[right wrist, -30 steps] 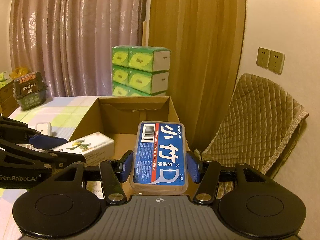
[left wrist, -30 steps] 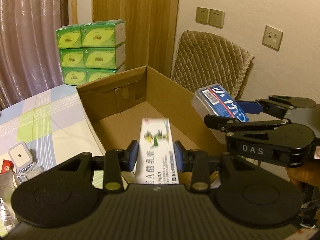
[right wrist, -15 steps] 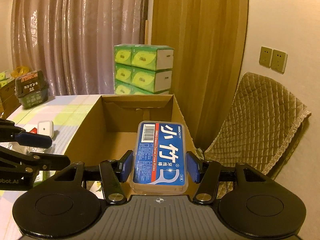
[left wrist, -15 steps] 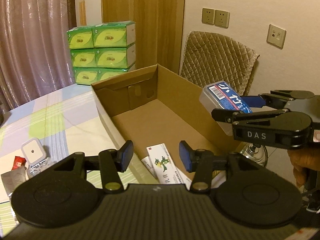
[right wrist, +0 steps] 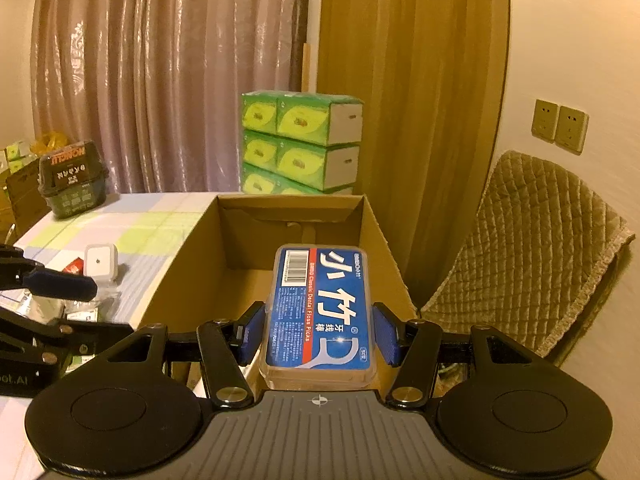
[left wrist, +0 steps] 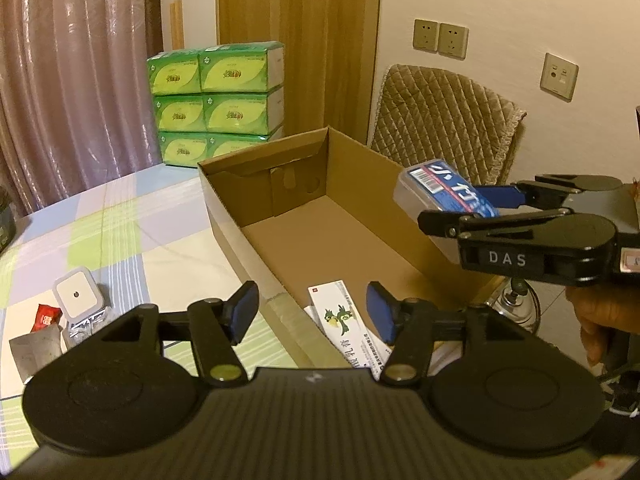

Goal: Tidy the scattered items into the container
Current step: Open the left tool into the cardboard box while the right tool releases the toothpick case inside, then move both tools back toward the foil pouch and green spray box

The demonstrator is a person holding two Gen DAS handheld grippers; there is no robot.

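Container: the cardboard box (left wrist: 348, 216) sits open on the checked tablecloth (left wrist: 132, 232), its far end bare as far as you can see.
Already in: the white ointment carton (left wrist: 340, 312) with the green picture lies flat on the box floor at your near end, beside some white paper you cannot identify.
Left tool: your left gripper (left wrist: 312, 310) hovers over the near box wall with nothing between its blue pads; its jaws are opening and it pinches nothing.
Right tool: your right gripper (right wrist: 318, 334) pinches the blue dental floss pick case (right wrist: 320, 312) by its long sides, level, above the near right part of the box.
In hand, not yet done: the floss case is over the opening but not released; by my reading, that drop is your current step.
Left on the table: a small white square device (left wrist: 78, 296), a red sachet (left wrist: 46, 316) and a grey foil packet (left wrist: 34, 350) lie close together left of the box.
Uncertain: whether the dark green basket (right wrist: 72, 178) at the far table edge counts as scattered, you cannot tell.
Progress: roughly a third through, judging by what lies outside.
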